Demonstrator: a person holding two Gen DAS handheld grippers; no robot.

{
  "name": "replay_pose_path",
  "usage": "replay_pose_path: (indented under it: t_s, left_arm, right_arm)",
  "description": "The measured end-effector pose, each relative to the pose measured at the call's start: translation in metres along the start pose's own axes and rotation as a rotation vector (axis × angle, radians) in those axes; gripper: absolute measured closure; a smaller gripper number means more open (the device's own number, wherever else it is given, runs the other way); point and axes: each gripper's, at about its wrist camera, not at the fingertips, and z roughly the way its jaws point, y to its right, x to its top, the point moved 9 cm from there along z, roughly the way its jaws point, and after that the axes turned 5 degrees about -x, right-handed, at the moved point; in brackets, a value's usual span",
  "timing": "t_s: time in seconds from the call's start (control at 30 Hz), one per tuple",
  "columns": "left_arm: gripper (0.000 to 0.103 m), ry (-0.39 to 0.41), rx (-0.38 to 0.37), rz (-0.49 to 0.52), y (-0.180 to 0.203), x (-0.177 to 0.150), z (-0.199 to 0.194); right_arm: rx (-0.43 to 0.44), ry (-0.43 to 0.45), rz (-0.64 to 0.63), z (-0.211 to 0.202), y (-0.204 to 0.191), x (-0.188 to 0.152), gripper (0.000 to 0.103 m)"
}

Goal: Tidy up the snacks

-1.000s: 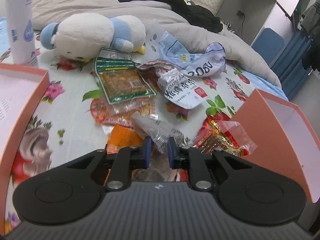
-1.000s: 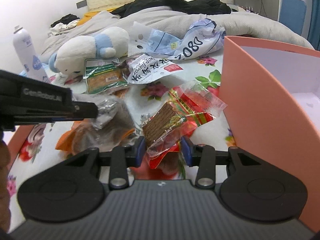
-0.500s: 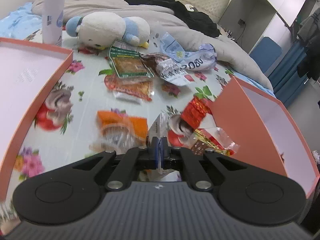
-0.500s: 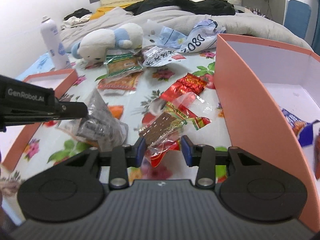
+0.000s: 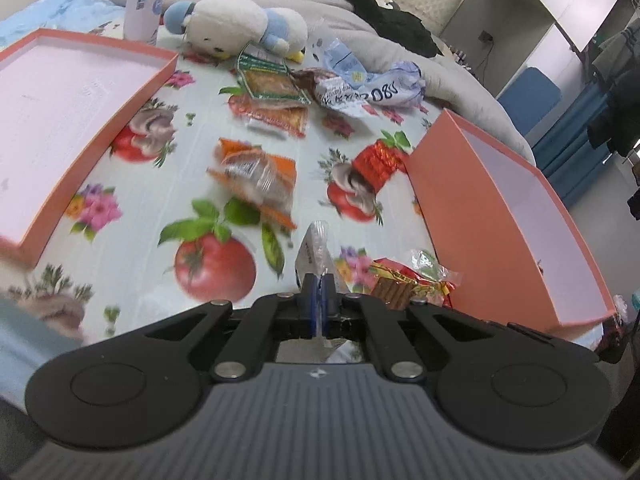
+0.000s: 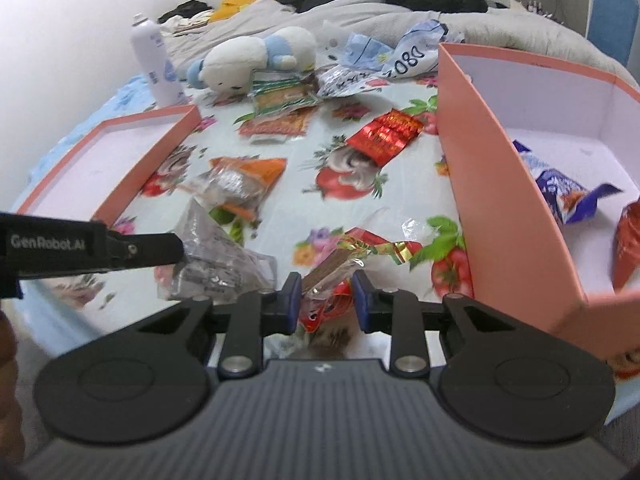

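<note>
My left gripper (image 5: 320,298) is shut on a clear plastic snack packet (image 5: 314,252), held above the flowered tablecloth. The same packet (image 6: 216,256) hangs from the left gripper's finger in the right wrist view. My right gripper (image 6: 326,294) is shut on a wafer snack in a red-and-gold wrapper (image 6: 348,264), lifted beside the deep pink box (image 6: 508,200). That box (image 5: 480,184) holds a blue packet (image 6: 568,196) and a red one (image 6: 628,240). Loose snacks lie between the boxes: an orange packet (image 5: 256,176), a red packet (image 5: 378,164) and a green packet (image 5: 272,80).
A shallow pink box lid (image 5: 96,104) lies at the left. A plush toy (image 5: 236,24), a white spray bottle (image 6: 154,64) and crumpled blue-white bags (image 5: 376,80) sit at the back, with grey bedding behind.
Both grippers have risen and drawn back with their snacks. The left one went from open around the clear packet to shut on it. The view now takes in both boxes.
</note>
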Motion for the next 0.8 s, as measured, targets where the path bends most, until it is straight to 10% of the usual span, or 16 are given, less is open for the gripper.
replay_pose_path:
  t_s: [0.27, 0.4, 0.53, 0.8]
  left_arm:
    - [0.099, -0.052, 0.027, -0.036, -0.019, -0.024, -0.018]
    - [0.095, -0.069, 0.059, -0.016, -0.025, -0.027, -0.024]
    - [0.05, -0.05, 0.068, 0.023, -0.025, -0.02, -0.03]
    - [0.04, -0.085, 0.047, 0.331, 0.004, -0.006, -0.013]
  right_arm:
    - [0.017, -0.048, 0.018, -0.015, 0.004, -0.023, 0.072]
    - [0.002, -0.056, 0.035, -0.017, 0.01, -0.027, 0.055]
    - [-0.008, -0.054, 0.026, -0.019, 0.012, -0.029, 0.042]
    - [0.009, -0.001, -0.08, -0.016, 0.004, -0.024, 0.03]
